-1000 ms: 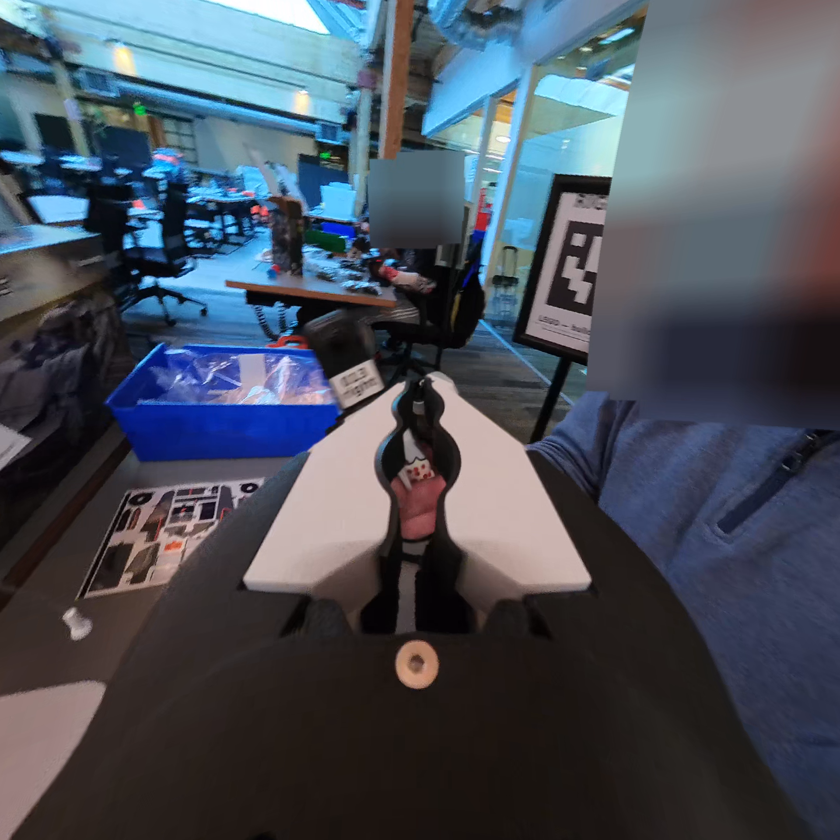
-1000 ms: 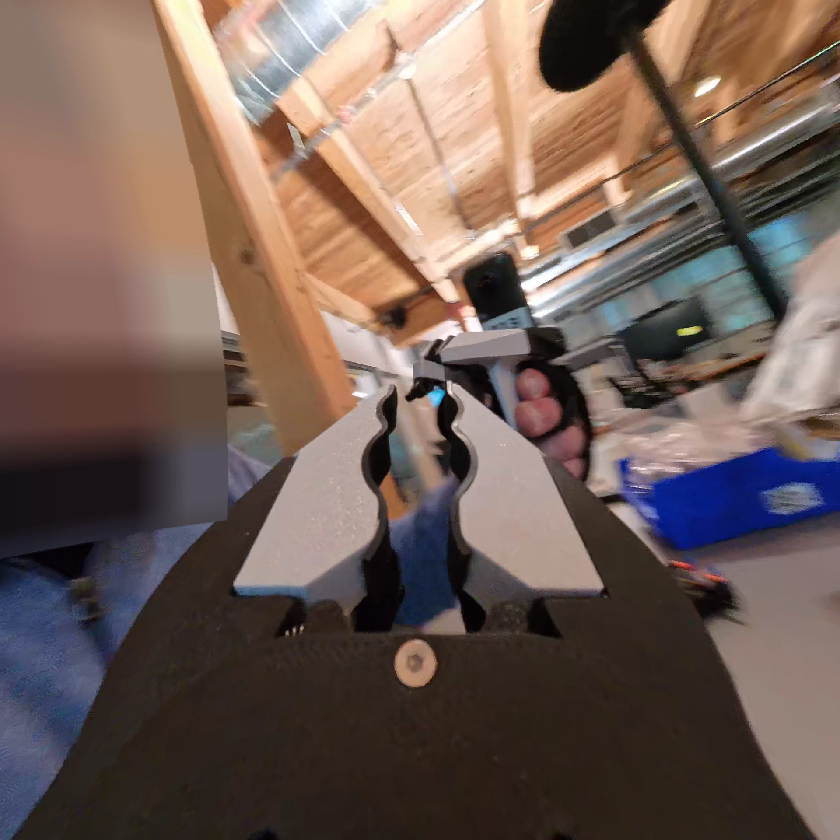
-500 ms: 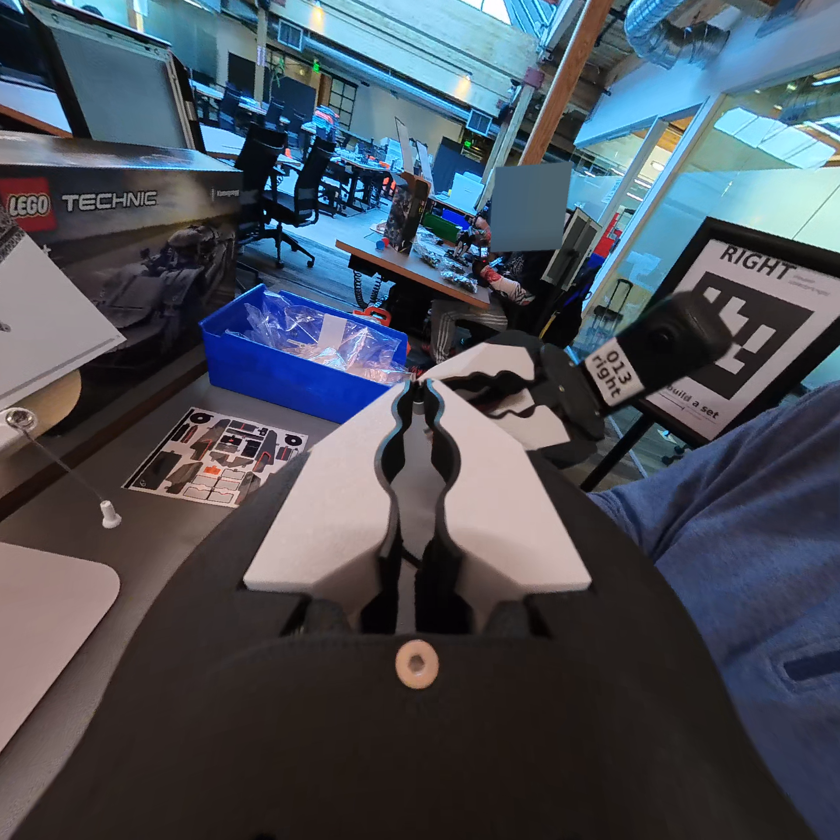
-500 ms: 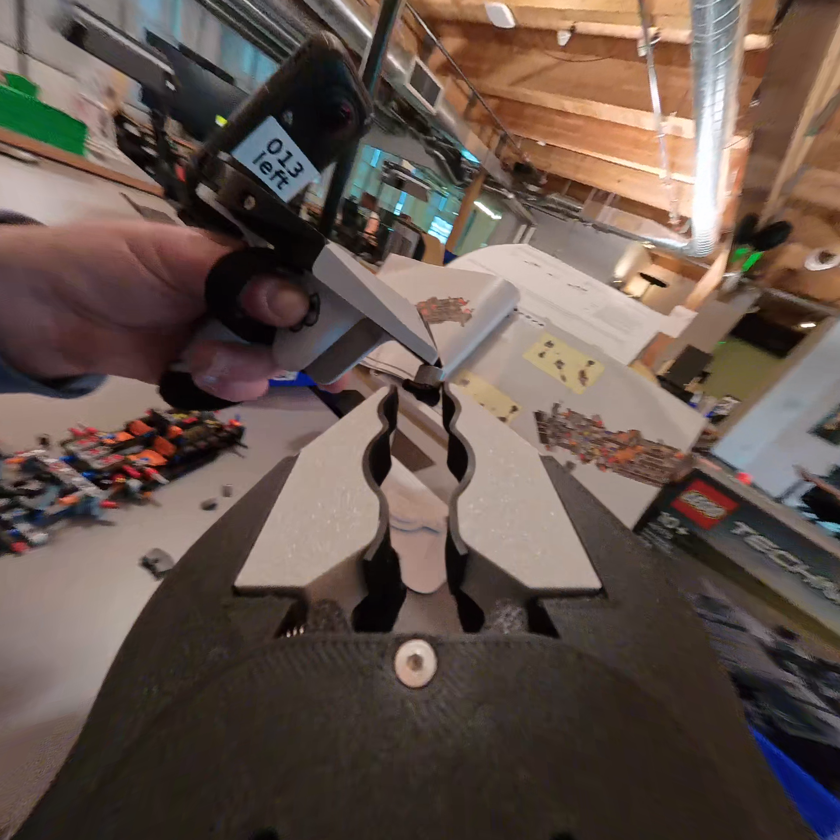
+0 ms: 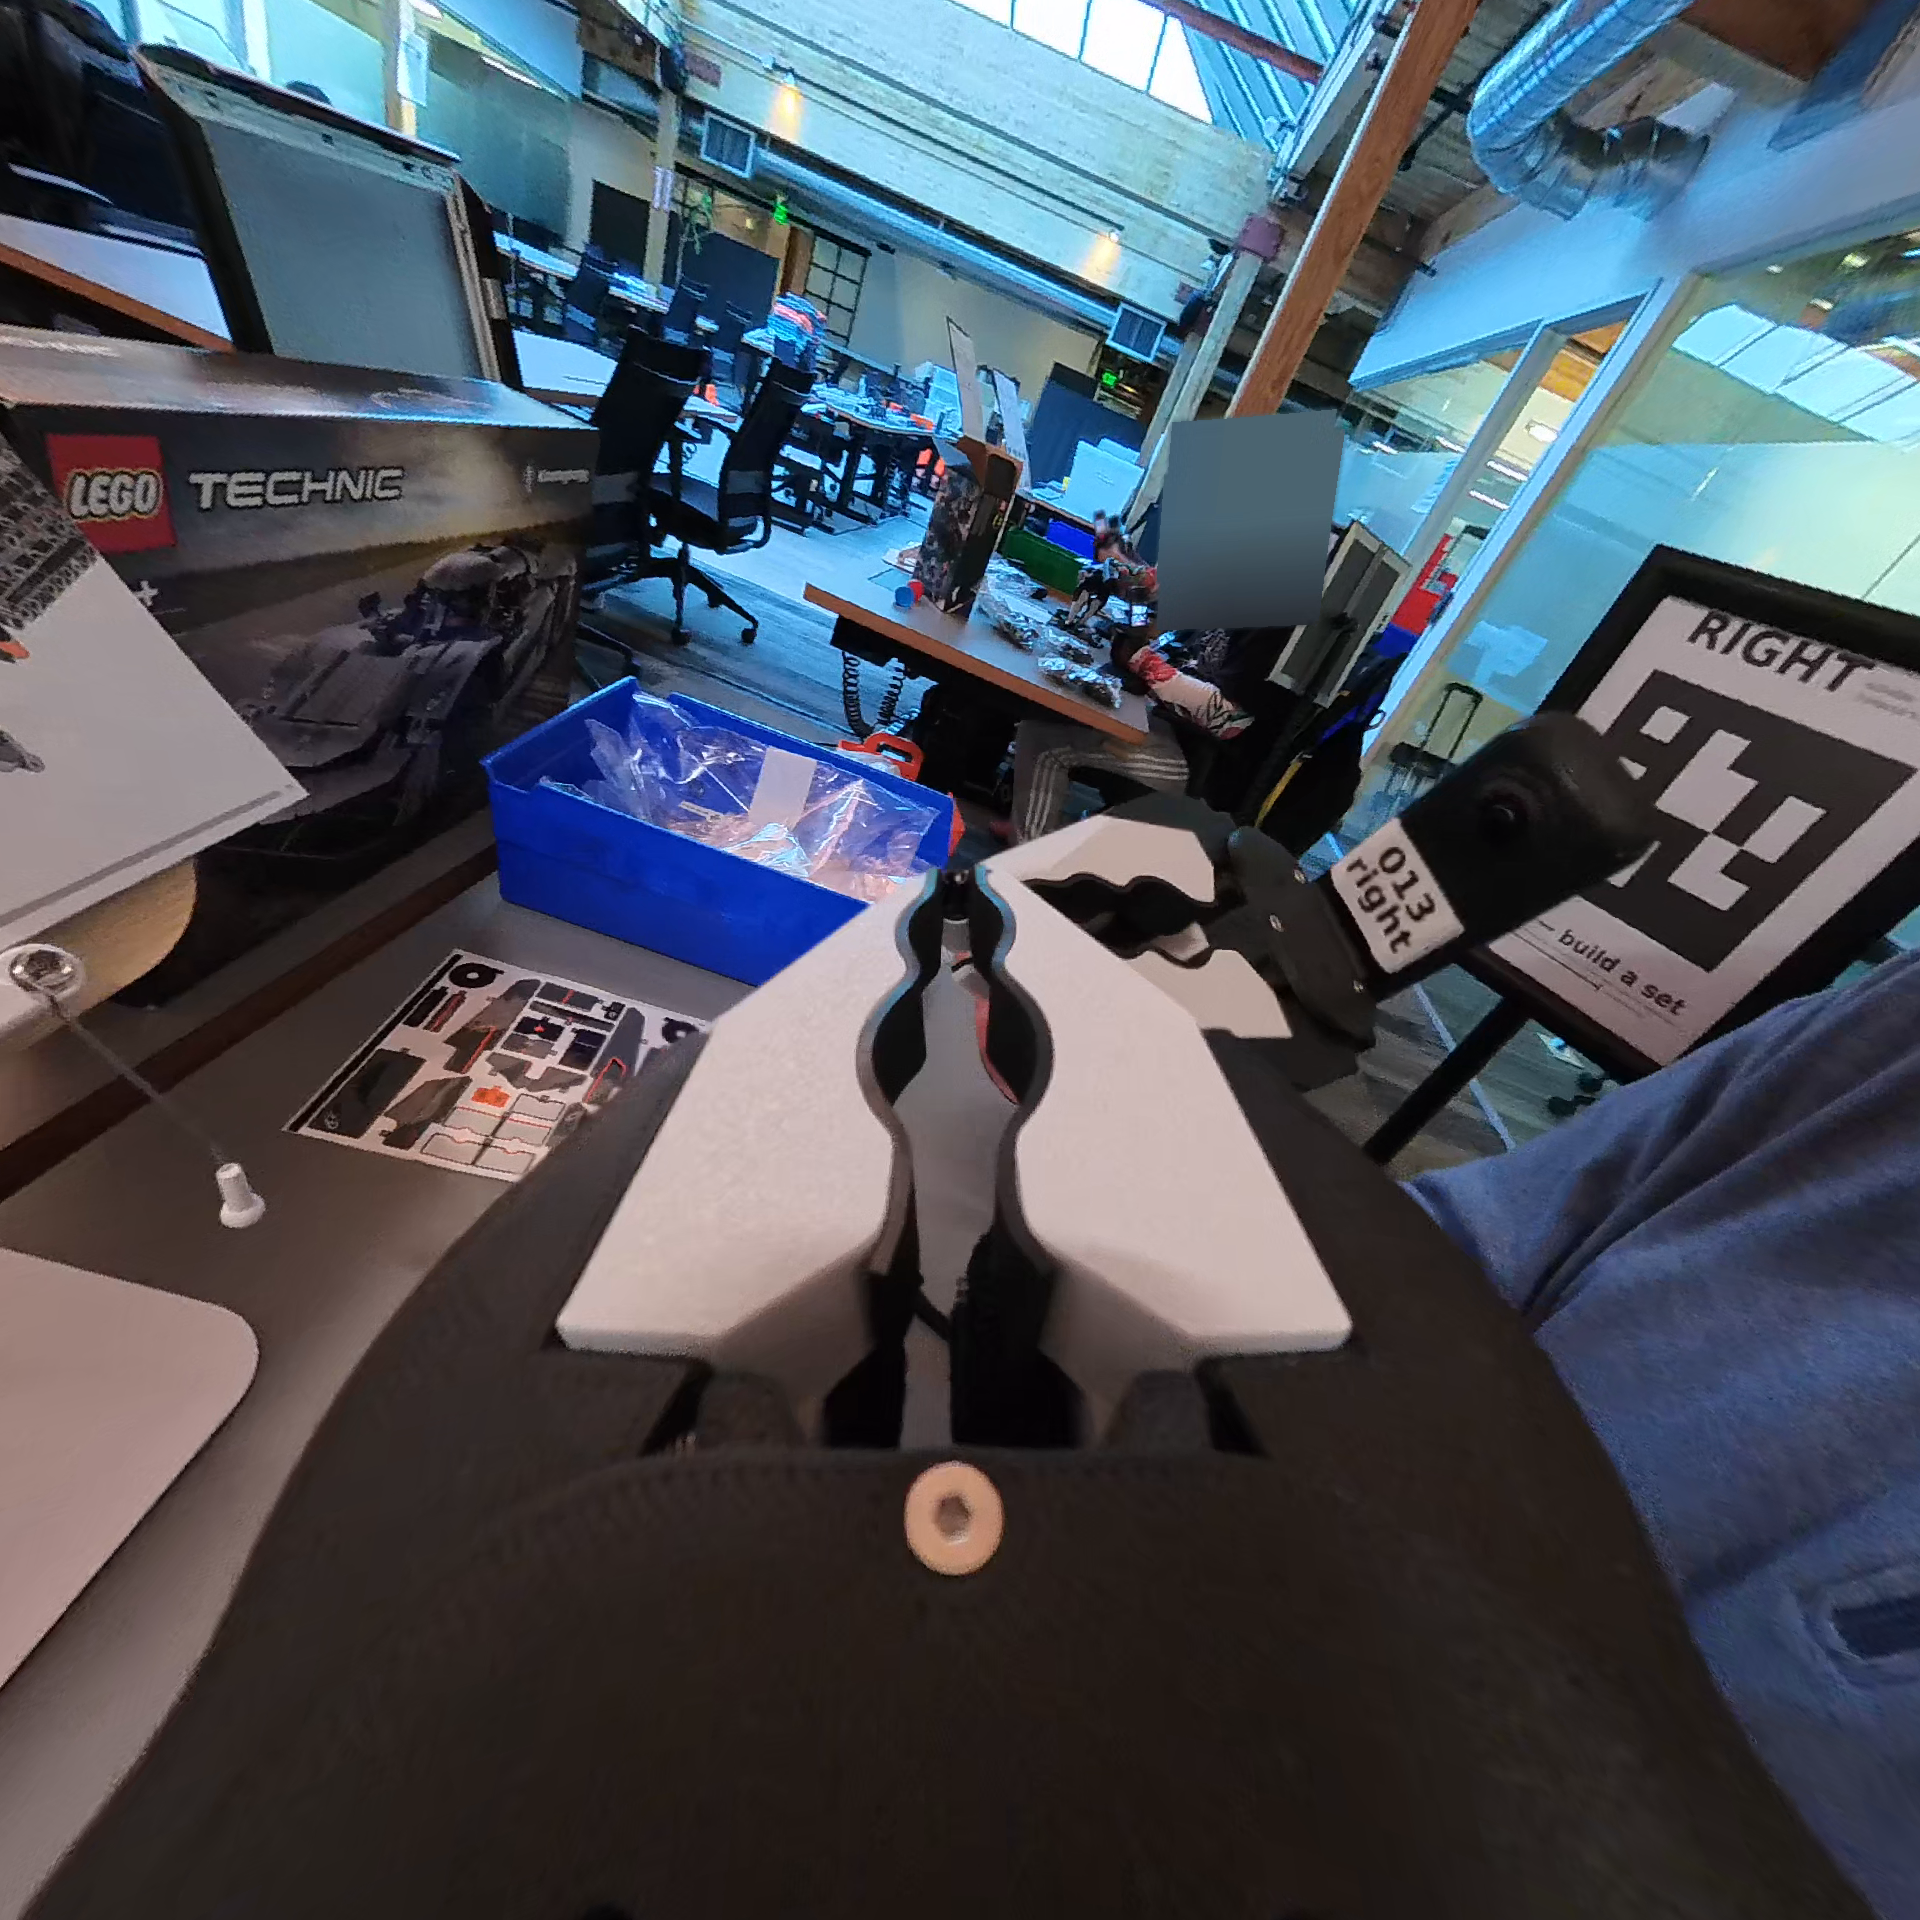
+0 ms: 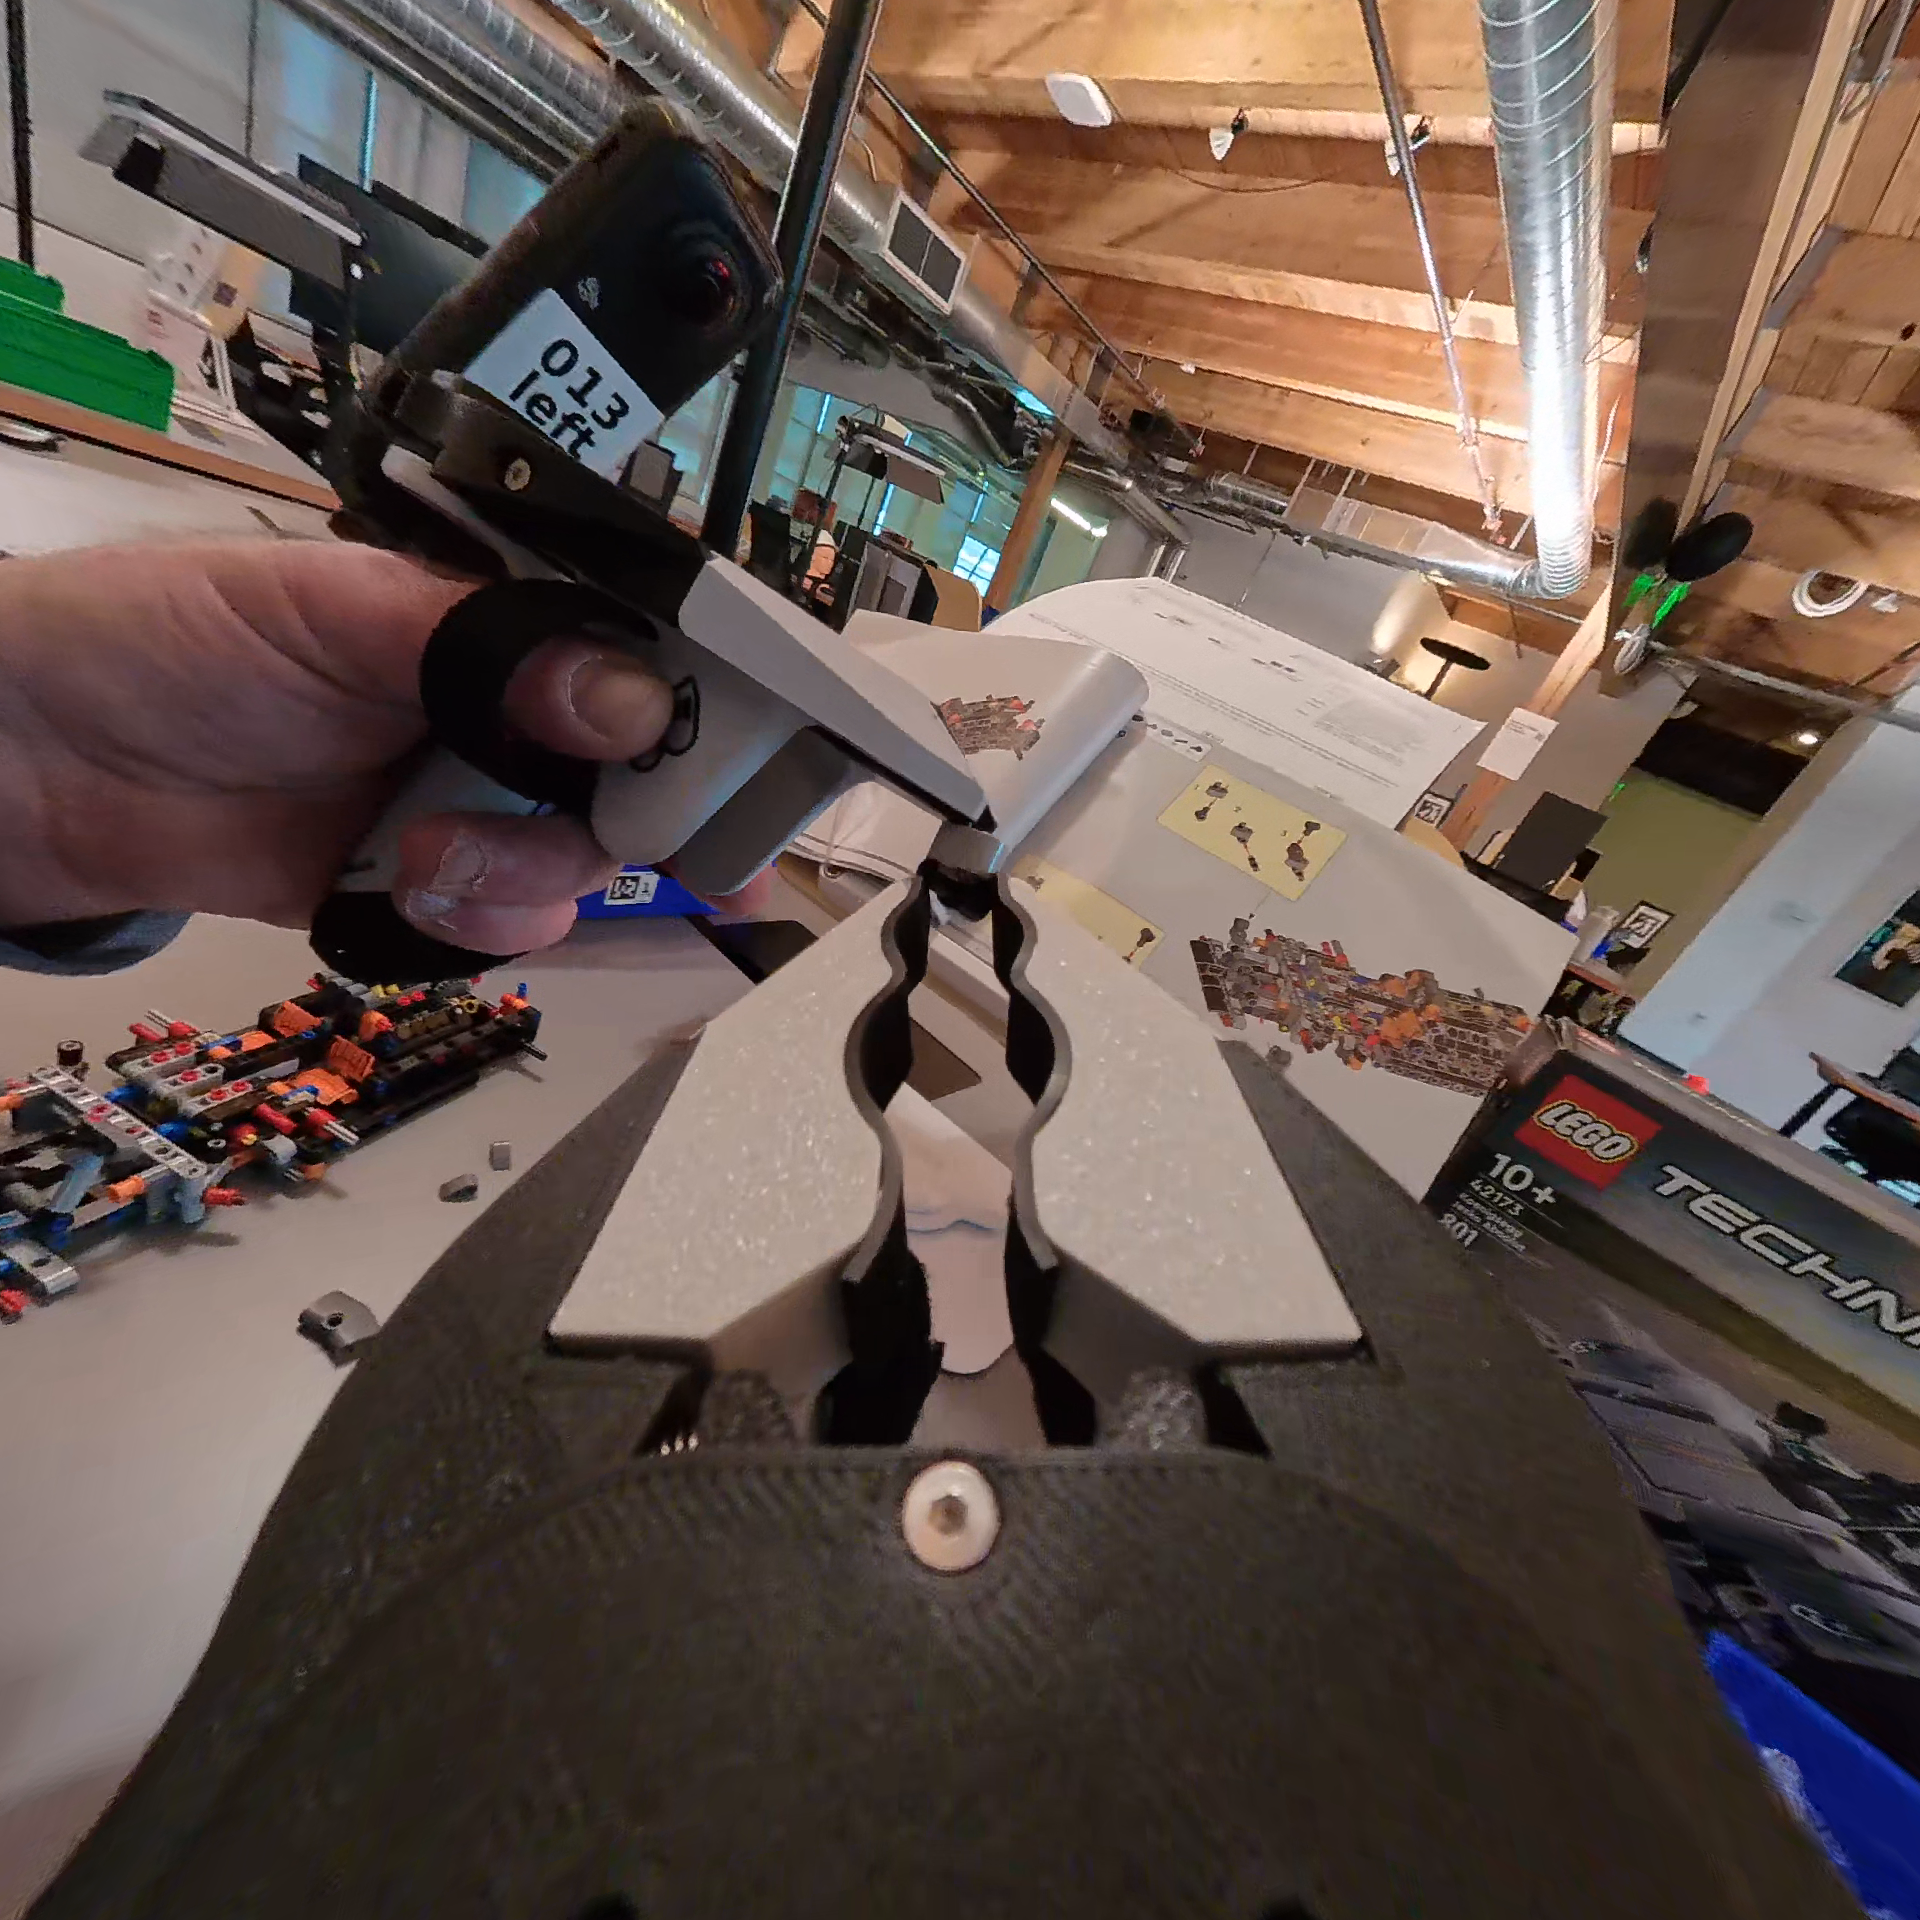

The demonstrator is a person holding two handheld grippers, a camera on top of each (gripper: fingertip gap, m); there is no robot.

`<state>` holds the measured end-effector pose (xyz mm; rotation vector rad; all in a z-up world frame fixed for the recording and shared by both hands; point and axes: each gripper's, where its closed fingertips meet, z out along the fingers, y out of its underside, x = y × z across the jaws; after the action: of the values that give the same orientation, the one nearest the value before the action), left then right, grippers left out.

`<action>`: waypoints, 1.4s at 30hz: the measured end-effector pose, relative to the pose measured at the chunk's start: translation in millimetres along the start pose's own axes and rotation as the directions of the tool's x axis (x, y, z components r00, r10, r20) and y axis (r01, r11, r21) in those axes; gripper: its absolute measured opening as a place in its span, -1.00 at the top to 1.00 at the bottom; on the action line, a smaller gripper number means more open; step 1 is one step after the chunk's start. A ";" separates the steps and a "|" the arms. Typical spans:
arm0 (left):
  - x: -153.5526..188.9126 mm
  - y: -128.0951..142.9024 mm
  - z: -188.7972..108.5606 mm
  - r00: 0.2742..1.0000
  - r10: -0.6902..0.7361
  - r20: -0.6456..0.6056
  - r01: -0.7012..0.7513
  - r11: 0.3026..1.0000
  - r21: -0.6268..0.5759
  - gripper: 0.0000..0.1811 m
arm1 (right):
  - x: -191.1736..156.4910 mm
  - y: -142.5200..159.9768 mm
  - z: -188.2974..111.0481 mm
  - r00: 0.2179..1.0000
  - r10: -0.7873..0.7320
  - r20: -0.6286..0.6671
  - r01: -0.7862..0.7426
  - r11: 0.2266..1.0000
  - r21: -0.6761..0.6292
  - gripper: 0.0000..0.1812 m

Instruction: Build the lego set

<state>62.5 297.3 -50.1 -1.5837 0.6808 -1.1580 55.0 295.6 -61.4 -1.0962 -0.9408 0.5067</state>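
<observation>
The 2 grippers are meeting tip to tip above the worktop (image 6: 156,1403). The left gripper (image 5: 961,904) is pinching a small grey piece (image 6: 971,847), and the right gripper (image 6: 956,899) is closing on a small dark piece (image 6: 951,891) just beneath it, their tips crossing at an angle.

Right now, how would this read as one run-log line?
left tongs: shut on small grey piece | right tongs: shut on small black piece | tips meeting in air | half-built model: on table, untouched
</observation>
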 end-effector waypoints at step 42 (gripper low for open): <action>10.5 -8.4 -11.9 1.000 -0.021 -0.005 0.022 0.984 0.179 0.90 | -6.0 -10.1 -4.4 0.975 0.191 0.115 -0.202 0.975 0.089 0.96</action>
<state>54.5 286.3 -38.3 -1.4404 0.5462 -1.2031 54.6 284.7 -55.2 -1.0849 -0.8929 0.7733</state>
